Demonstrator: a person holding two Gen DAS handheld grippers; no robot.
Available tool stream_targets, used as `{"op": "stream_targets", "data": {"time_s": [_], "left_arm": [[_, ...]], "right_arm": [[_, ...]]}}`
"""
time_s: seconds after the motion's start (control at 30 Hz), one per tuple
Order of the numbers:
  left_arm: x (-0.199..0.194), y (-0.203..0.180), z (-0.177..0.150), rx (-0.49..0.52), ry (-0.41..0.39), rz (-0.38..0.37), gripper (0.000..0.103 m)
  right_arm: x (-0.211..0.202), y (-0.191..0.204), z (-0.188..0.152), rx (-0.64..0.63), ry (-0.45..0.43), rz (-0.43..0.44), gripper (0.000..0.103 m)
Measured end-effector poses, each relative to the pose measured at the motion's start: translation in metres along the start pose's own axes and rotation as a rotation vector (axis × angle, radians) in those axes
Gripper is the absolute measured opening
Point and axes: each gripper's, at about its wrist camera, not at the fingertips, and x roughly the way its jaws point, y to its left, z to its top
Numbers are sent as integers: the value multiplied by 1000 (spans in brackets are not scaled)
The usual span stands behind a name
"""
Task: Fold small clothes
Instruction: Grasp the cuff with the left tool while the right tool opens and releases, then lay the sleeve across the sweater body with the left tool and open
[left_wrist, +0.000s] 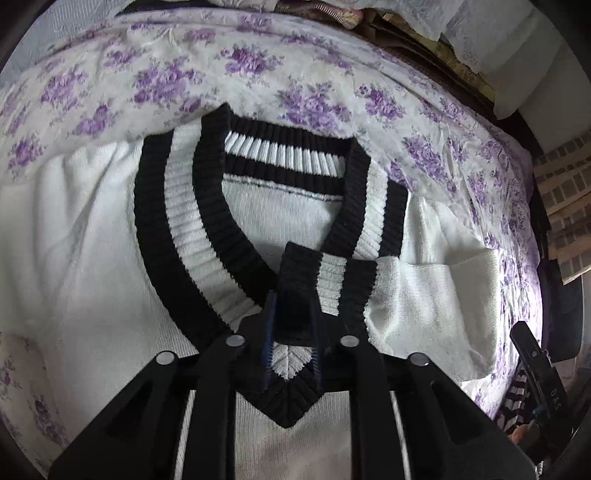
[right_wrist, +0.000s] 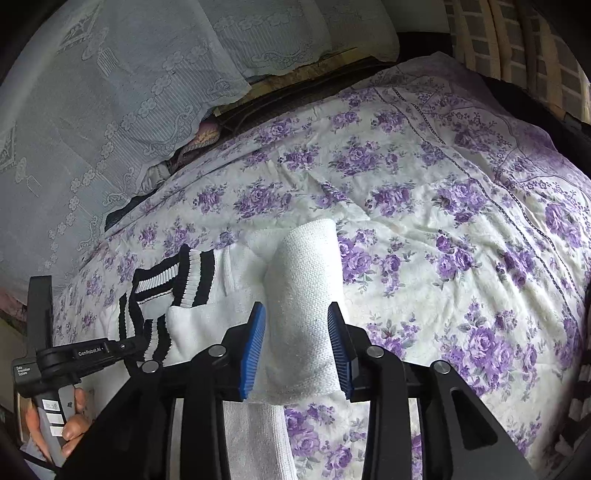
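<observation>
The left tongs (left_wrist: 291, 339) clench the striped cuff (left_wrist: 314, 280) over the V-neck of the white sweater (left_wrist: 92, 240) on the floral bed (left_wrist: 258, 77); the right tongs (right_wrist: 295, 347) stand loose around the white sleeve (right_wrist: 301, 295), lower centre.

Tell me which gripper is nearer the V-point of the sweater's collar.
Left. The left gripper sits right at the collar's V-point, clamped on a striped cuff. The right gripper is off at the sweater's side, around a white sleeve.
</observation>
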Motion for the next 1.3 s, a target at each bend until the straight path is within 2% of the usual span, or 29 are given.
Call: {"op": "stream_targets", "data": {"time_s": [0.07,0.17,0.2,0.23,0.3,0.33,0.4,0.57,0.67,0.83,1.0,1.13,1.2,1.23,1.27,1.3], "left_arm": [[4,8,-3,-59,17,-89,50],[2,6,-7,-96,3,-144,67],[4,3,-6,-92,5,-139,67],[6,-1,-6,-83,6,-126,65],[8,-6,-5,-55,-12,-63,32],[9,-6,-4,-44,-7,-56,15],[4,2,-3,-73,-24,-63,13],[-35,21,2,-104,-127,-24,11],[-62,30,5,-89,-214,69,11],[-89,60,4,-93,-283,166,11],[-84,99,-4,-147,-261,242,11],[-68,107,-13,-142,-225,276,11],[-59,109,-16,-127,-203,302,11],[-54,110,-18,-125,-195,311,11],[-52,111,-19,-124,-191,318,11],[-49,112,-19,-120,-187,326,11]], "right_arm": [[1,-1,0,3,3,8,36],[1,-5,1,7,1,3,36],[1,-7,1,13,0,1,36],[1,-10,1,21,-2,-1,37],[1,-14,1,33,-5,-6,36],[0,-15,2,35,-7,-6,36],[-1,-16,3,32,-14,-11,37],[0,-15,7,38,-18,-7,37],[3,-8,9,28,-15,7,37],[10,14,9,-9,-3,43,37],[26,36,9,-55,36,74,37],[45,49,9,-92,71,65,37],[56,51,9,-112,84,39,36],[66,52,8,-138,108,-3,34],[78,50,6,-157,144,-52,26],[91,44,4,-157,190,-88,23]]}}
